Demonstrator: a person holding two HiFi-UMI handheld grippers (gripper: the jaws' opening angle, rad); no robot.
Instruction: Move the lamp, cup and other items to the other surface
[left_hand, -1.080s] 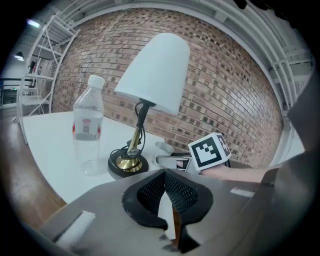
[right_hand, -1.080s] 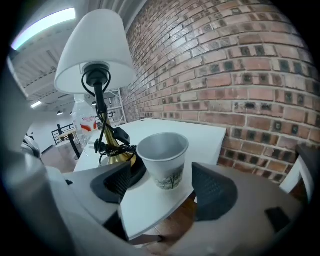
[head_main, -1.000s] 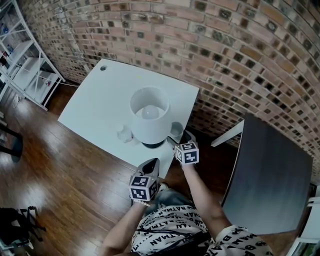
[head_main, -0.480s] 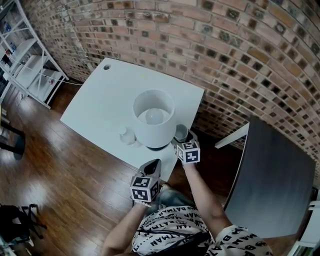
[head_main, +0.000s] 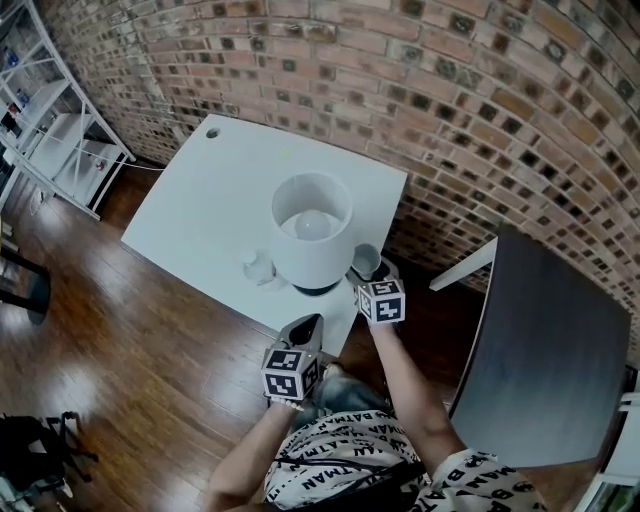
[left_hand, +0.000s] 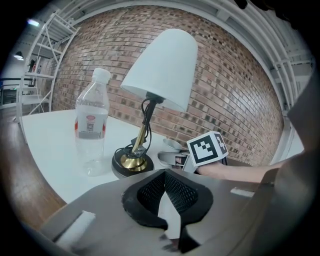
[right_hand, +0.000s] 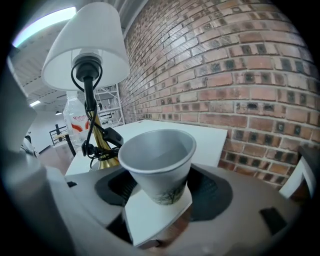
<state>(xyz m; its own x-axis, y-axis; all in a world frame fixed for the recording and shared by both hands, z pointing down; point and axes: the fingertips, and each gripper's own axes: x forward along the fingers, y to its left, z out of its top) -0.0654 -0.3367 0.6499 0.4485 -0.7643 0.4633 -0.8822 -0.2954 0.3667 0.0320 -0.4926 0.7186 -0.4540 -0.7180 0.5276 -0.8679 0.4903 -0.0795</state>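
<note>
A white-shaded lamp (head_main: 310, 240) with a brass stem and black base (left_hand: 131, 162) stands near the front corner of the white table (head_main: 220, 190). A clear plastic bottle (head_main: 257, 268) is upright to its left. A grey paper cup (right_hand: 157, 160) stands at the table corner, right of the lamp. My right gripper (head_main: 366, 272) reaches around the cup. Its jaws have just been closing, with the cup between them and a gap still showing on each side. My left gripper (head_main: 305, 328) hangs open and empty just off the table's near edge, pointing at the lamp base.
A dark tabletop (head_main: 545, 350) stands at the right, across a gap of wooden floor. The brick wall (head_main: 450, 90) runs behind both tables. A white shelf rack (head_main: 50, 130) is at the far left.
The picture has shifted a little as the head moved. Both grippers keep their places by the table's near corner, and the lamp, bottle and cup have not moved.
</note>
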